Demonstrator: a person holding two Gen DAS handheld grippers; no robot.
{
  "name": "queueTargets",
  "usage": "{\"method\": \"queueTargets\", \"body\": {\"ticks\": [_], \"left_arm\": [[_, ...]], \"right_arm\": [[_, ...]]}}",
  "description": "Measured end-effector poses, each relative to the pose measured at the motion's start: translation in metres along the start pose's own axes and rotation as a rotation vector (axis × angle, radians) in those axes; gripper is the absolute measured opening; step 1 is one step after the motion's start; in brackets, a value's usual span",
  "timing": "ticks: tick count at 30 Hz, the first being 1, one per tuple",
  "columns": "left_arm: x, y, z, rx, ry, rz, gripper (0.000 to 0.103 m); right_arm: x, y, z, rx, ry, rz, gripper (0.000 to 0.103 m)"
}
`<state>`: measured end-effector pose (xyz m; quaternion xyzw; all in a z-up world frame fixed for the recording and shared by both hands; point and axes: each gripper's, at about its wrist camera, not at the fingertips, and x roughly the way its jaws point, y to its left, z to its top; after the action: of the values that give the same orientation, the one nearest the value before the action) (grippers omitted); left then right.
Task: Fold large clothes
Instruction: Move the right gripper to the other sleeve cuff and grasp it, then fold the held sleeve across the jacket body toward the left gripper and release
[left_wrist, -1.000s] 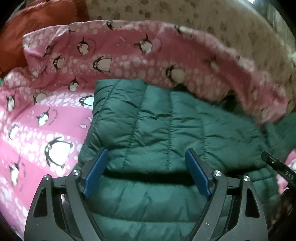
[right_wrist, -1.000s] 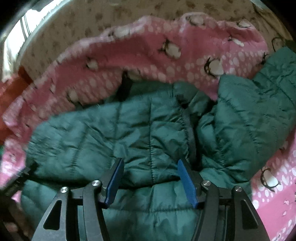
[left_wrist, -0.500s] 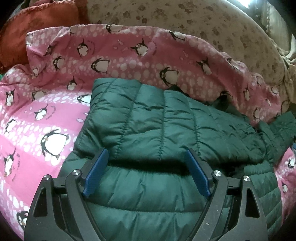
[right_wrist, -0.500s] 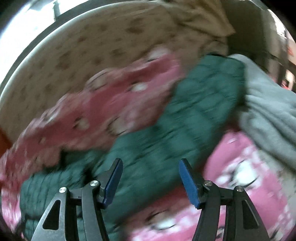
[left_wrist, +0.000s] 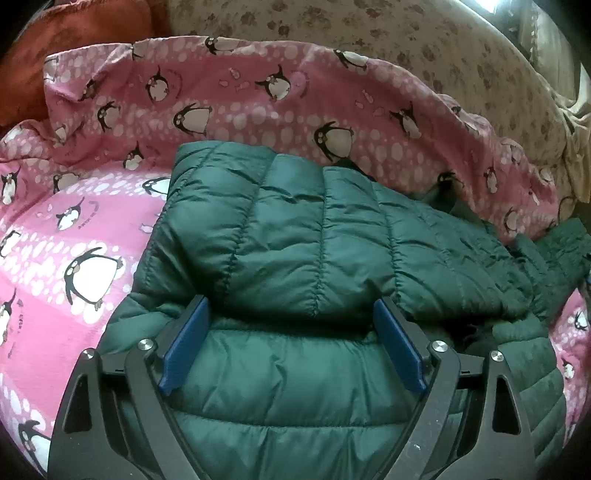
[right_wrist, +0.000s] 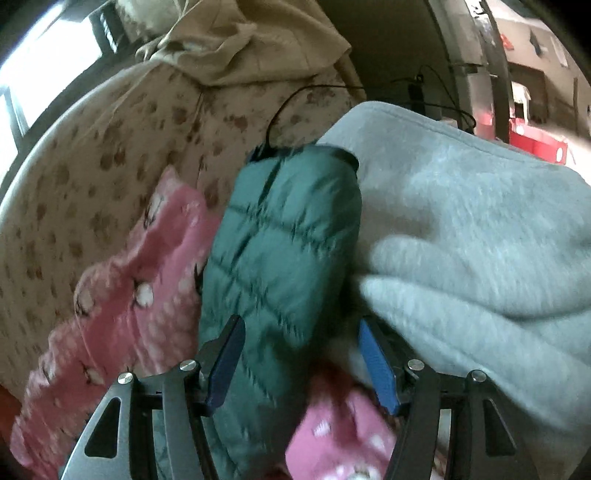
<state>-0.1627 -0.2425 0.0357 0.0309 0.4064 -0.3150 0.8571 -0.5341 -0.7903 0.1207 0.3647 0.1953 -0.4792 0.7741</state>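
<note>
Lying across the middle of the left wrist frame, the dark green quilted jacket (left_wrist: 314, 258) rests on a pink penguin-print sheet (left_wrist: 92, 236), one panel folded over its lower part. The left gripper (left_wrist: 291, 343) sits at the bottom centre, its jaws spread and just having widened, with the folded edge of the jacket between them. In the blurred right wrist view, the right gripper (right_wrist: 299, 363) stands spread at the bottom, a jacket sleeve (right_wrist: 284, 240) running between its pads; whether they touch it cannot be told. A grey fleece (right_wrist: 480, 229) fills the right side.
</note>
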Motion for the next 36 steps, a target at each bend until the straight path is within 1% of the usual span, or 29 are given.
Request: {"method": "queueTargets", "body": {"ticks": [2,5,7,8,9,10,12,14,17,22,26,31,35,36], "left_arm": [[0.001,0.0,0.0,-0.001,0.003,-0.003,0.09],[0.002,0.0,-0.001,0.0,0.005,-0.003,0.09],[0.003,0.0,-0.001,0.0,0.006,-0.004,0.09],[0.003,0.0,-0.001,-0.001,0.006,-0.004,0.09],[0.003,0.001,-0.001,-0.001,0.006,-0.006,0.09],[0.003,0.001,-0.001,-0.002,0.006,-0.006,0.09],[0.003,0.001,-0.001,-0.002,0.003,-0.006,0.09],[0.004,0.001,-0.001,-0.003,0.002,-0.007,0.09],[0.004,0.001,-0.001,-0.004,0.001,-0.009,0.09],[0.001,0.001,0.0,-0.009,0.002,-0.003,0.09],[-0.011,0.002,0.005,-0.026,0.017,-0.005,0.09],[-0.039,0.008,0.01,-0.059,-0.014,-0.048,0.09],[-0.053,0.006,0.015,-0.032,-0.02,-0.047,0.09],[-0.056,0.006,0.016,-0.027,-0.024,-0.047,0.09]], "right_arm": [[0.009,-0.001,0.007,0.019,0.004,0.015,0.061],[0.02,0.002,0.009,0.02,0.004,0.018,0.06],[0.022,0.004,0.007,0.005,-0.002,0.027,0.042],[0.02,0.006,0.005,-0.006,-0.012,0.031,0.029],[0.019,0.007,0.004,-0.006,-0.021,0.044,0.022],[0.015,0.007,0.003,-0.004,-0.031,0.068,0.021],[0.004,0.011,-0.001,-0.022,-0.045,0.116,0.012],[-0.007,0.019,-0.007,-0.053,-0.045,0.153,0.011],[-0.032,0.038,-0.02,-0.117,-0.038,0.238,0.01],[-0.062,0.076,-0.049,-0.212,0.006,0.353,0.01],[-0.078,0.11,-0.08,-0.277,0.07,0.421,0.01],[-0.085,0.157,-0.12,-0.367,0.164,0.491,0.01],[-0.082,0.197,-0.157,-0.438,0.239,0.537,0.01],[-0.08,0.212,-0.172,-0.46,0.266,0.55,0.01]]}}
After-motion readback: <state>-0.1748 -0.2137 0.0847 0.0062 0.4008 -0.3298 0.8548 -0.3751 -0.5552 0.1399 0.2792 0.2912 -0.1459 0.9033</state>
